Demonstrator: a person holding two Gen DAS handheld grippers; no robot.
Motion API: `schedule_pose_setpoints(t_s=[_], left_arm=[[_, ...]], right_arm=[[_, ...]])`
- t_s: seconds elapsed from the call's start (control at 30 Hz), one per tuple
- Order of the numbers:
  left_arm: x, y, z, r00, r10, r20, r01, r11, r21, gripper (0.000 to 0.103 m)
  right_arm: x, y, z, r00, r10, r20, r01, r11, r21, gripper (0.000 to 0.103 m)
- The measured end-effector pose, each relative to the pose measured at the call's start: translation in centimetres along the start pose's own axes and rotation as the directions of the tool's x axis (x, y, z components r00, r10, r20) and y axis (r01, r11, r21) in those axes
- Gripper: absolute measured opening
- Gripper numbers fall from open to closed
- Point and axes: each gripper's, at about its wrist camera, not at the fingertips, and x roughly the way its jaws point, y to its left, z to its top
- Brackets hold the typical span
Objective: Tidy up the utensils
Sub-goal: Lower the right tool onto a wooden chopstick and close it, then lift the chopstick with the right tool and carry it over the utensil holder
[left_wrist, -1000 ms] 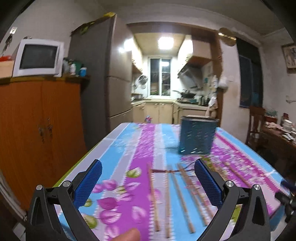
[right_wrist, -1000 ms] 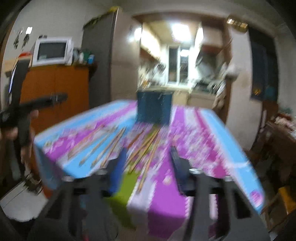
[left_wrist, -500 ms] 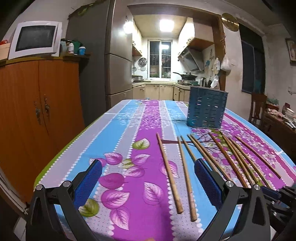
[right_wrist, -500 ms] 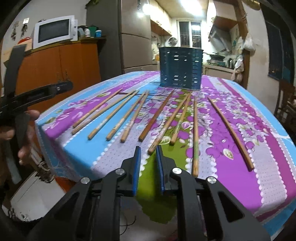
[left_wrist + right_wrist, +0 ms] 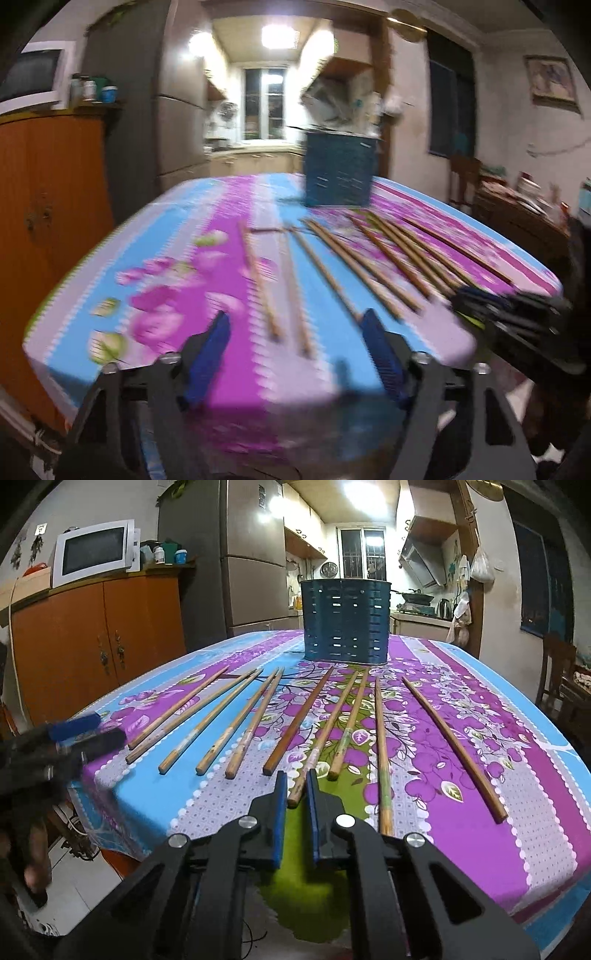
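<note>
Several wooden chopsticks (image 5: 299, 727) lie side by side on the flowered tablecloth (image 5: 461, 738), their ends toward me. A dark blue slotted utensil holder (image 5: 345, 622) stands upright behind them; it also shows in the blurred left wrist view (image 5: 338, 173). My right gripper (image 5: 295, 784) is nearly shut and empty, with the near end of one chopstick (image 5: 295, 797) just in front of its narrow gap. My left gripper (image 5: 297, 332) is open and empty at the table's near edge, facing the leftmost chopsticks (image 5: 258, 280). It also shows in the right wrist view (image 5: 79, 731).
An orange cabinet (image 5: 96, 642) with a microwave (image 5: 94, 552) stands left of the table, a tall fridge (image 5: 243, 557) behind it. A wooden chair (image 5: 557, 672) and a cluttered side table (image 5: 517, 206) stand at the right. The kitchen lies beyond.
The right gripper moved forward to the table edge, up to a chopstick end, its jaws still nearly shut. The left gripper's jaws narrowed somewhat and its view swung, now blurred.
</note>
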Motion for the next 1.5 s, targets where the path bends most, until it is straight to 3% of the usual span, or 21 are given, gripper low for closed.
schedule_pose_setpoints(t_s=[0.07,0.2,0.43,0.77,0.87,1.1,1.27,1.5], left_arm=[[0.6,-1.4,-0.2,0.999,-0.034,-0.020,0.034,0.999,0.014,0.048],[2.2,-2.8,-0.5,0.998,-0.042,-0.047,0.043,0.998,0.036,0.030],[3.3,-3.3,-0.4,0.999,-0.005,-0.035,0.006,0.999,0.051,0.020],[3.1,-3.9,-1.6,0.997,0.050,0.064,-0.053,0.997,0.054,0.020],[2.8,-4.0,-1.8,0.994,0.060,0.087,-0.065,0.997,0.052,0.011],[2.1,-3.5,-1.1,0.991,0.079,0.108,-0.082,0.996,0.025,0.008],[-0.9,-3.2,1.2,0.979,0.071,0.192,-0.076,0.997,0.021,0.008],[-4.6,-3.2,7.5,0.946,0.025,0.324,-0.036,0.999,0.029,0.008]], right_arm=[[-0.2,-0.2,-0.2,1.000,-0.001,0.003,0.001,1.000,0.000,0.008],[-0.4,-0.4,-0.4,1.000,-0.001,0.001,0.001,1.000,-0.003,0.008],[-0.5,-0.4,-0.4,1.000,-0.004,0.006,0.004,1.000,-0.006,0.008],[-0.2,0.2,-0.8,0.997,-0.068,0.048,0.068,0.998,-0.013,0.010],[-0.2,0.3,-1.0,0.995,-0.078,0.065,0.079,0.997,-0.006,0.009],[-1.2,0.1,-0.8,0.990,-0.092,0.103,0.092,0.996,0.006,0.005],[-3.7,0.3,0.9,0.979,-0.099,0.176,0.104,0.994,-0.023,0.005],[-6.7,0.0,5.5,0.956,-0.087,0.280,0.111,0.991,-0.071,0.005]])
